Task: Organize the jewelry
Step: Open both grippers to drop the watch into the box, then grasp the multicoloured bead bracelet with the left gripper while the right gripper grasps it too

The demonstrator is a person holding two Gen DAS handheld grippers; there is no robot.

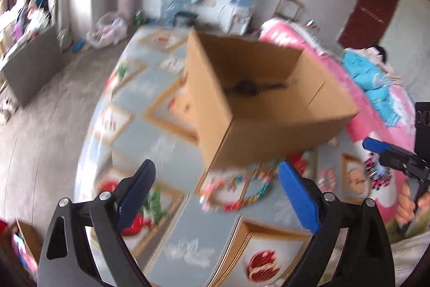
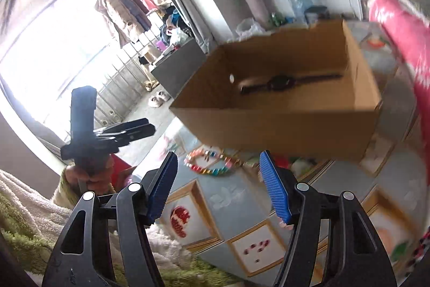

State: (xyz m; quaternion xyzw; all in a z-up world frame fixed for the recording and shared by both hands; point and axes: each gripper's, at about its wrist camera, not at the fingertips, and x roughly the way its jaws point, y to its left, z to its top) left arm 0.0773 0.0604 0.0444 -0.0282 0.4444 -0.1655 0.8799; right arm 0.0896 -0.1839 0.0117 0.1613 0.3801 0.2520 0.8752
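- On the printed tablecloth, just in front of the cardboard box, lies the bead bracelet; a black watch is already in the box.
- Bracelet looks light, floppy, beads likely slick. I'd pinch across one side of the loop, not the middle gap.
- Left gripper: jaws spread wide, nothing between them.
- Right gripper: partly spread, empty, touching nothing.

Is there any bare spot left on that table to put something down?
Yes: the patterned tablecloth left of the brown cardboard box lies bare. The box floor around the black wristwatch is free. It's crowded just before the box, around the colourful bead bracelet.
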